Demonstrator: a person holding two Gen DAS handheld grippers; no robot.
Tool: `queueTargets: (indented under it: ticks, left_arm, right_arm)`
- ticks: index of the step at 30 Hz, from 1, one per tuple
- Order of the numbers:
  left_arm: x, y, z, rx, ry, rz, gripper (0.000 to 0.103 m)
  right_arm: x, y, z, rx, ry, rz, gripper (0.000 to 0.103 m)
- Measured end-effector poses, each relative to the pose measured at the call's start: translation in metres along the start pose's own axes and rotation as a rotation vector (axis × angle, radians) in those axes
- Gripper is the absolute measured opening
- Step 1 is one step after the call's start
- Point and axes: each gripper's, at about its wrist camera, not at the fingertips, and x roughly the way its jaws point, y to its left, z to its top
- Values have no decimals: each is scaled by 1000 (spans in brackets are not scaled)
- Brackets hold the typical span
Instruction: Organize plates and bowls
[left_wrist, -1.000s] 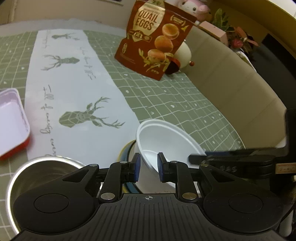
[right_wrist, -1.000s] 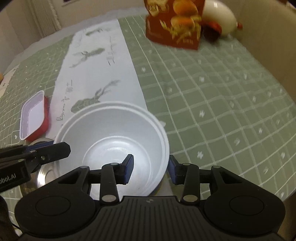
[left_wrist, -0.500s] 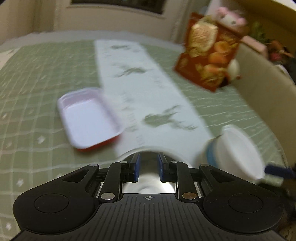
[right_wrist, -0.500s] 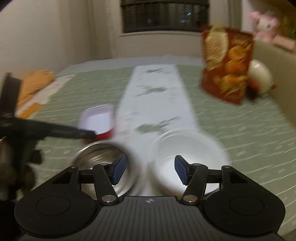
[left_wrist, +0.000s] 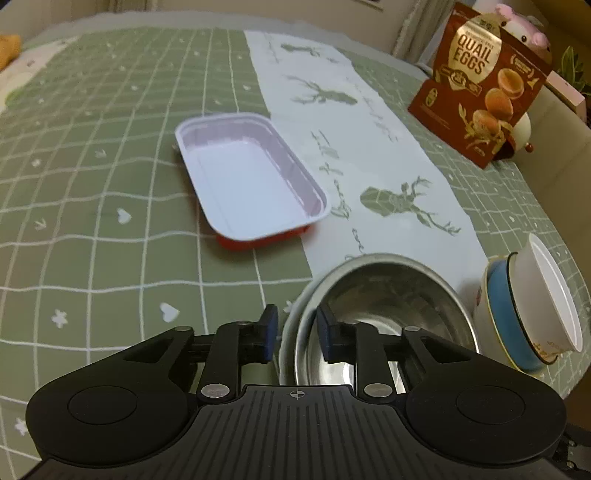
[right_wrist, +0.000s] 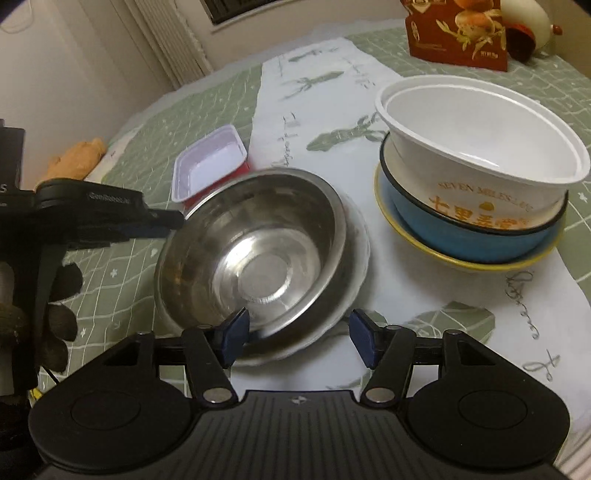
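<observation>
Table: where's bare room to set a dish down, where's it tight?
Free: green cloth left of the red tray; runner between the tray and quail egg bag. Crowded: the near edge, where the steel bowl on its white plate sits beside the bowl stack.

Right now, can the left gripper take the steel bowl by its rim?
Probably yes. The left gripper is open astride the near rim of the steel bowl, nothing between them, and the right gripper hangs clear.
</observation>
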Motion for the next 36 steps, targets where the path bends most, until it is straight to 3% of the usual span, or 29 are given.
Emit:
queueTargets:
  ticks: [6, 14, 17, 30, 36]
  left_arm:
    - [18, 6, -4, -30, 53, -37, 28]
    - [29, 11, -4, -96, 75, -68, 32]
    - [31, 13, -1, -114, 83, -77, 33]
    - [35, 19, 9, -155, 27, -77, 33]
    - [36, 15, 10, -142, 28, -73, 38]
  right_arm:
    - [2, 0, 0, 0, -23, -39, 62]
    - [15, -1, 0, 41, 26, 22, 66]
    - [20, 4, 1, 22, 20, -4, 66]
    - [37, 9, 14, 19, -2, -43, 65]
    - [38, 8, 5, -9, -8, -35, 65]
